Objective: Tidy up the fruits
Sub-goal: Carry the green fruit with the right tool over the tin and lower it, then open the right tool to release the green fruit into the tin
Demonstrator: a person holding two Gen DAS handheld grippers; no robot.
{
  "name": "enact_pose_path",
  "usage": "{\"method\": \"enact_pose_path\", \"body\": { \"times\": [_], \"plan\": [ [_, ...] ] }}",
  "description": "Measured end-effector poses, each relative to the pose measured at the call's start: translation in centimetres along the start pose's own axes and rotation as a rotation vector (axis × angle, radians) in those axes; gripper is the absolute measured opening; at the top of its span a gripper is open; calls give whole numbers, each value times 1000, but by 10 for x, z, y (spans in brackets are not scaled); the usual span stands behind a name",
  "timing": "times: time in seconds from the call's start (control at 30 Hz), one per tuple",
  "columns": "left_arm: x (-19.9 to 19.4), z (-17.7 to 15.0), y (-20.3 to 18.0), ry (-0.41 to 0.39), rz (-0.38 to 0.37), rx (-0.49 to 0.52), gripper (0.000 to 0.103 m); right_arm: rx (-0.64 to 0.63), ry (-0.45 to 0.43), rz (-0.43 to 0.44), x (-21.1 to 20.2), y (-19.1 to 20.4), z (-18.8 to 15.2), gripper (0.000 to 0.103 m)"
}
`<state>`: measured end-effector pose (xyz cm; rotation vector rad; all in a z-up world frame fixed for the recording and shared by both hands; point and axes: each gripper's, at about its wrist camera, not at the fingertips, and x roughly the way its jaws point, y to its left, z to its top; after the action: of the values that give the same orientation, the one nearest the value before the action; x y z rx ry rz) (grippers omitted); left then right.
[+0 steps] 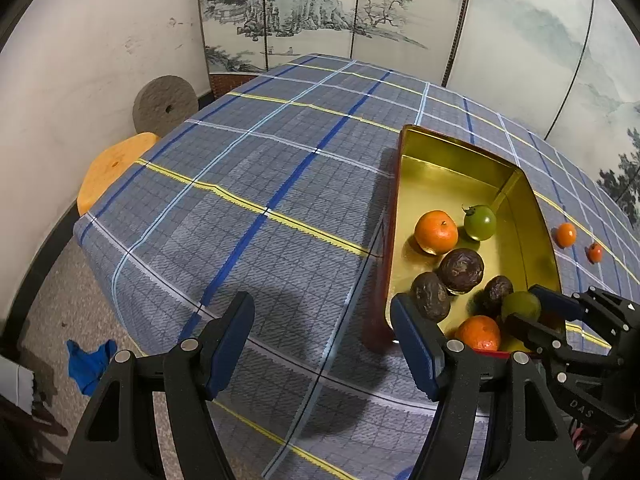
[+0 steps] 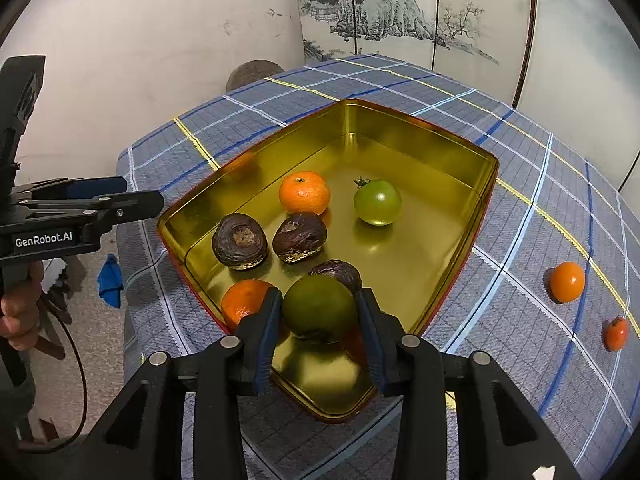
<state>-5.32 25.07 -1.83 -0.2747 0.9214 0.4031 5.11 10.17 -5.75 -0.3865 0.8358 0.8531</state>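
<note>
A gold tin tray sits on the plaid tablecloth. In it lie two tangerines, a green tomato and three dark wrinkled passion fruits. My right gripper is shut on a green fruit, held just above the tray's near end. My left gripper is open and empty over the cloth, left of the tray. A tangerine and a small red tomato lie on the cloth right of the tray.
The table drops off at its left and near edges. An orange stool and a grey stone disc stand by the wall. A blue cloth lies on the floor. A painted folding screen stands behind.
</note>
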Motion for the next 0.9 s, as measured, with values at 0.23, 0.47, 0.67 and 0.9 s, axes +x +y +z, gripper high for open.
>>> {"method": "enact_pose_path", "body": {
  "times": [0.23, 0.47, 0.67, 0.9],
  "plan": [
    [-3, 2, -8, -5, -3, 9, 71, -2, -20, 0, -9, 1, 1, 39],
    [-6, 5, -17, -12, -15, 24, 71, 29, -60, -15, -25, -12, 2, 40],
    [-9, 8, -35, -18, -32, 61, 71, 72, -82, -52, -37, -36, -2, 40],
    [-11, 13, -64, -28, -61, 107, 71, 149, -100, -120, -52, -74, -16, 40]
  ]
}}
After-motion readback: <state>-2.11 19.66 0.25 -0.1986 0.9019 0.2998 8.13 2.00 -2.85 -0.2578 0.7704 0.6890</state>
